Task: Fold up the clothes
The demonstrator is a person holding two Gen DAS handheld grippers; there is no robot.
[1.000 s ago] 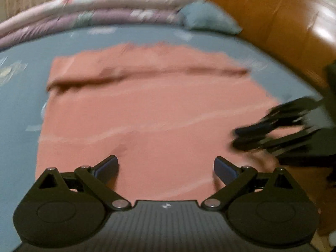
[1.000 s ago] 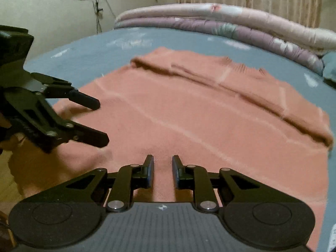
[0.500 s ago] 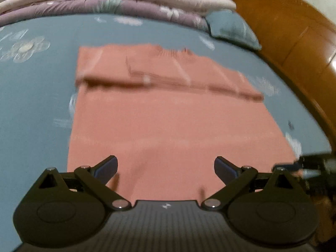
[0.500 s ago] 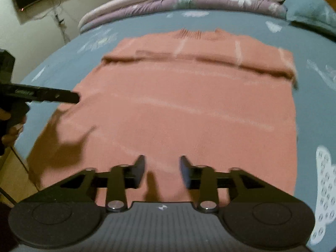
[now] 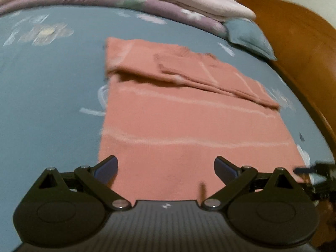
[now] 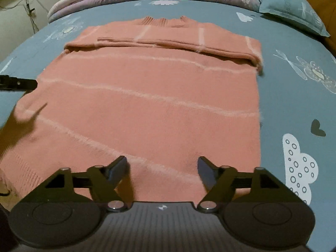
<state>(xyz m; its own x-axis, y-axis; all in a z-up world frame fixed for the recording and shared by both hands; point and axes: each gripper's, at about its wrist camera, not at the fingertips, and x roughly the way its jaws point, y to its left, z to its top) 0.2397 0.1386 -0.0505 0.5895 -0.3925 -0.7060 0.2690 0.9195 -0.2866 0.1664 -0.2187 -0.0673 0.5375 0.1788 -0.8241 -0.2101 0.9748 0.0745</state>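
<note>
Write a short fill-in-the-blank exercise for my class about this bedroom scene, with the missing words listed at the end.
1. The sweater spread on the bed is ____ in colour.
2. The bedsheet under it is blue-grey with white ____ printed on it.
3. The jaws of the right hand-held gripper stand ____, with nothing gripped between them.
4. The pillow lies at the ____ side of the right wrist view.

Missing words: pink; flowers; open; right

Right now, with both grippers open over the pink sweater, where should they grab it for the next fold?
Probably the near hem of the pink sweater, one corner per gripper: left gripper on its left corner, right gripper on the right. The sleeves are already folded across the far end and the body lies flat on the bed sheet. Come from the near edge, pinching from above.
</note>
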